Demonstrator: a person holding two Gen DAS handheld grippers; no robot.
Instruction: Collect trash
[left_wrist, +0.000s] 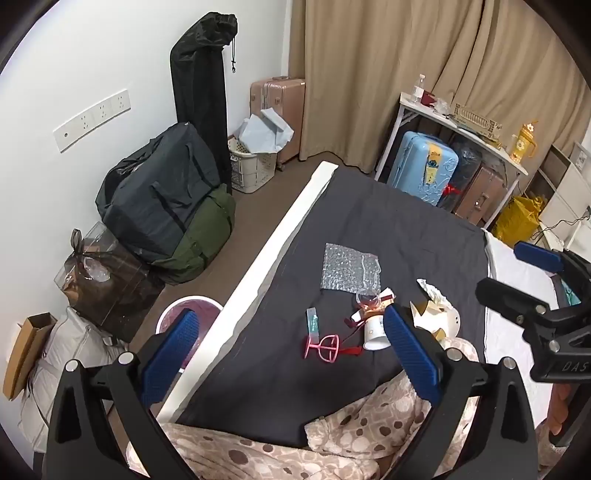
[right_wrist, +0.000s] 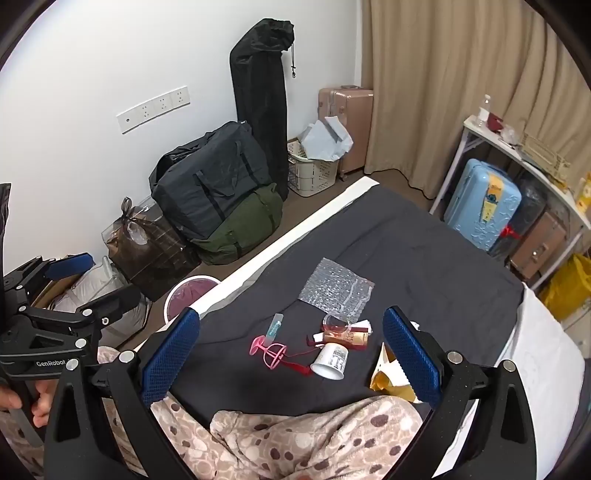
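Note:
Trash lies on a dark grey bedsheet (left_wrist: 388, 221): a bubble-wrap pouch (left_wrist: 351, 266), a white paper cup on its side (left_wrist: 375, 332), a pink plastic frame (left_wrist: 322, 346), a small clear tube (left_wrist: 313, 320), a clear lid with a red-gold wrapper (left_wrist: 369, 300) and crumpled white and yellow paper (left_wrist: 437, 308). A bin with a purple liner (left_wrist: 184, 314) stands on the floor beside the bed. My left gripper (left_wrist: 291, 345) is open and empty above the bed edge. My right gripper (right_wrist: 291, 349) is open and empty above the cup (right_wrist: 330, 362) and pink frame (right_wrist: 271, 350).
Dark duffel bags (left_wrist: 166, 199), a gift bag (left_wrist: 99, 280), a laundry basket (left_wrist: 251, 162) and suitcases line the wall. A white shelf table (left_wrist: 461, 125) with a blue suitcase (left_wrist: 421, 170) stands past the bed's foot. A spotted blanket (right_wrist: 295, 439) lies nearest me.

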